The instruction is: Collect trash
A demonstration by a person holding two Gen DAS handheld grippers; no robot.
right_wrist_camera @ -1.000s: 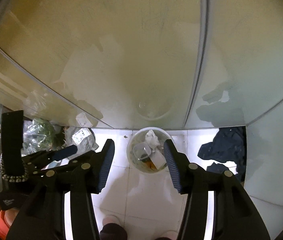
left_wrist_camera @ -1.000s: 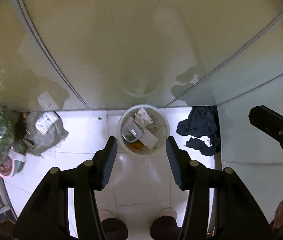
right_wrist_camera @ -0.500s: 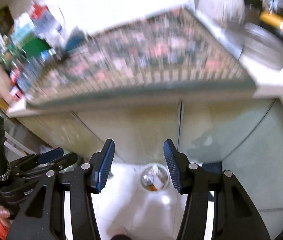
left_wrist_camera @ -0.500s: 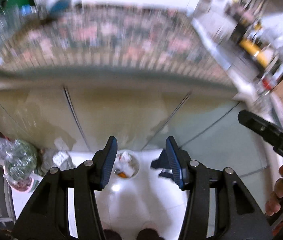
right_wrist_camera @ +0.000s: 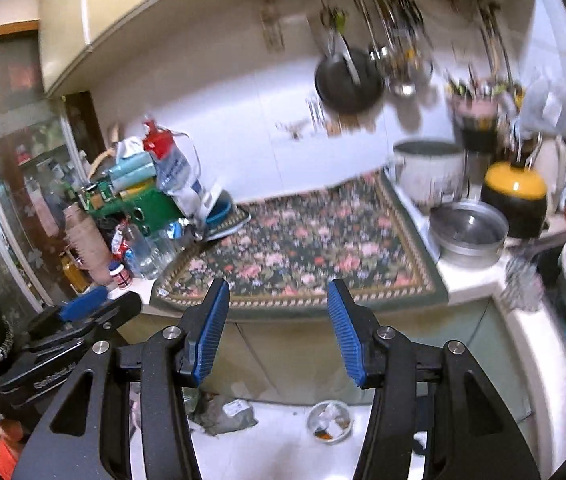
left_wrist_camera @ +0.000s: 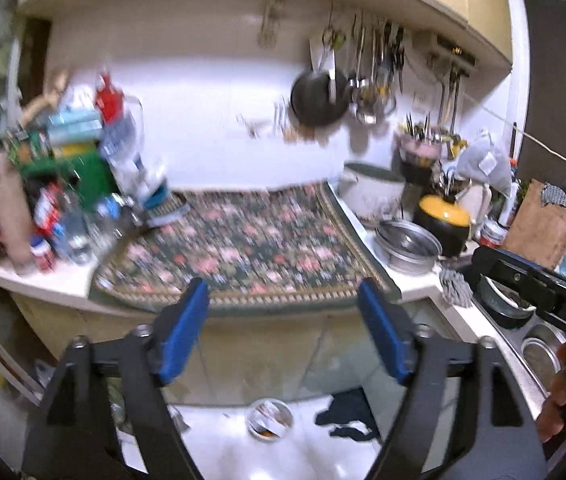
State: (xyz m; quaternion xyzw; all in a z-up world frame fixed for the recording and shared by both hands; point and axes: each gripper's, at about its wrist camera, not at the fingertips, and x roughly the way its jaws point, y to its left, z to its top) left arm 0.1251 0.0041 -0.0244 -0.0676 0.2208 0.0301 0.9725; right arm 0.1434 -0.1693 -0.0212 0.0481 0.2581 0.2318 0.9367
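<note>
Left gripper point(left_wrist_camera: 283, 308): jaws wide apart, holding nothing, raised level with the counter edge.
Right gripper point(right_wrist_camera: 278, 308): jaws apart, nothing between them, aimed at the floral mat point(right_wrist_camera: 303, 248).
Trash bucket point(right_wrist_camera: 330, 421): white, on the floor at the foot of the cabinets, holding paper scraps.
Dark cloth point(left_wrist_camera: 347, 412): floor, just right of bucket.
Left side of counter: crowded bottles, blurred.

Left hand-held gripper point(left_wrist_camera: 283, 312) agape, empty; trash bucket point(left_wrist_camera: 269, 419) on floor.
</note>
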